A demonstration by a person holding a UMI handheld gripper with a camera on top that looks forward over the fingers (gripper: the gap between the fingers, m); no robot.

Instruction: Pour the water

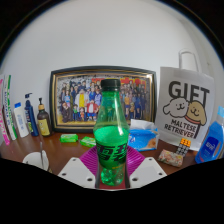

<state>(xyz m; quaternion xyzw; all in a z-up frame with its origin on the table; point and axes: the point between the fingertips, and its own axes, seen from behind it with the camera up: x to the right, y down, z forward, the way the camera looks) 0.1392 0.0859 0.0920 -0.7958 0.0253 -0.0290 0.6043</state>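
Note:
A green plastic bottle (pixel 111 130) with a green cap stands upright between my fingers. Its lower body sits between the magenta pads (pixel 88 160), and both fingers press on its sides. My gripper (pixel 112 172) is shut on the bottle. The bottle's base shows low between the white finger ends, so I cannot tell whether it rests on the wooden table (pixel 60 150) or is held just above it. A white cup-like thing (pixel 36 160) shows beside the left finger, partly hidden.
A framed group photo (pixel 100 98) leans against the wall beyond the bottle. A white gift bag (pixel 187 105) and a blue bottle (pixel 211 135) stand to the right. Several bottles (pixel 25 118) stand to the left. A light blue pack (pixel 143 135) lies behind the bottle.

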